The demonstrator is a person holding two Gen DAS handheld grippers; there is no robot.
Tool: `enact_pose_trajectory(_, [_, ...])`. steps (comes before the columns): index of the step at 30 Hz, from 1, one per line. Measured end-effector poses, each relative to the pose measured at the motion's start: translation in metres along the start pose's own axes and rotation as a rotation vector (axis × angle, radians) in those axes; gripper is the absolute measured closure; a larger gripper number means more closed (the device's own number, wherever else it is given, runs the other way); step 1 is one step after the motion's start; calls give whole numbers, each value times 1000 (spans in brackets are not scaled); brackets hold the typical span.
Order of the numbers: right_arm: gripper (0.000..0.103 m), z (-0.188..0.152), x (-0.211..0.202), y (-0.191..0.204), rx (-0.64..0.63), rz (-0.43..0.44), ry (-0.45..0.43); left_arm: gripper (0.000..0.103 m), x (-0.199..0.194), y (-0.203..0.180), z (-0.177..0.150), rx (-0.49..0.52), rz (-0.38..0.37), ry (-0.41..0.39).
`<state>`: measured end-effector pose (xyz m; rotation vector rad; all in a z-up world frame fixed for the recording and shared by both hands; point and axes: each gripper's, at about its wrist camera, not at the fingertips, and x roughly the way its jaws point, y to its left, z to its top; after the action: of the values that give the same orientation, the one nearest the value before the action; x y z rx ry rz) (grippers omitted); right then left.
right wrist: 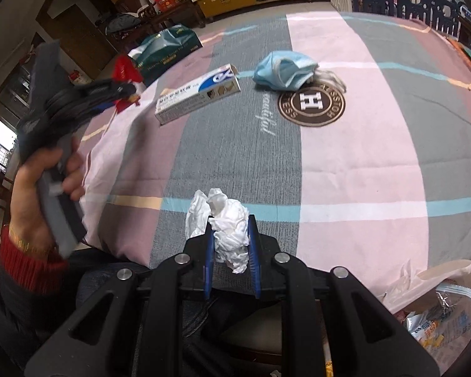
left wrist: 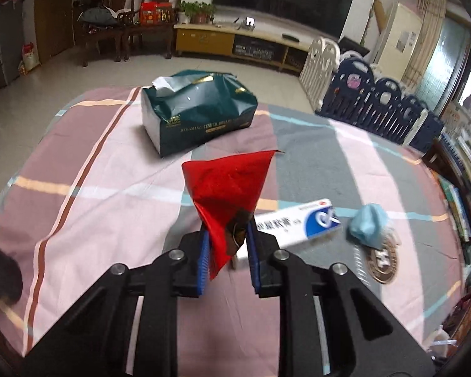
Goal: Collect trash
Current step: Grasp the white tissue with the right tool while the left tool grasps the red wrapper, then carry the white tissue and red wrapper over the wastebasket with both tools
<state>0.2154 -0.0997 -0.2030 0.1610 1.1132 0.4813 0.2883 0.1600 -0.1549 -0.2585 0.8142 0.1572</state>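
The surface (right wrist: 354, 163) is covered by a plaid cloth in pink, grey and mauve with pale blue lines, and it fills most of both views. At about 11 o'clock in the left wrist view stands the dark green tissue pack (left wrist: 197, 113), its top torn open, well apart from the other things. In the right wrist view a round brown emblem (right wrist: 311, 102) printed on the cloth lies at 12 o'clock, and a crumpled blue face mask (right wrist: 282, 70) lies touching its upper edge. Just to the mask's 9 o'clock lies a long white and blue carton (right wrist: 197, 94), flat on the cloth. At 4 o'clock, off the surface's edge, a white plastic bag (right wrist: 436, 308) holds wrappers.

The left gripper (left wrist: 227, 245) has its jaws pinching a red wrapper (left wrist: 229, 185), which stands up from the blue pads above the cloth. A hand (right wrist: 44, 188) with a red cuff holds that gripper at 9 o'clock in the right wrist view. The right gripper (right wrist: 230, 251) has its jaws pressed on a crumpled white tissue (right wrist: 229, 223), which bulges above them
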Motion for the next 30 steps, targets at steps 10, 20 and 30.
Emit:
enact_pose_trajectory(10, [83, -1, -61, 19, -81, -101, -147, 81, -131, -36, -52, 71, 67, -99])
enact_pose_trajectory(20, [83, -18, -115, -2, -46, -150, -217, 81, -192, -72, -79, 146, 5, -146])
enact_pose_trajectory(30, [83, -23, -134, -1, -43, -162, -263, 81, -209, -99, -107, 213, -57, -127])
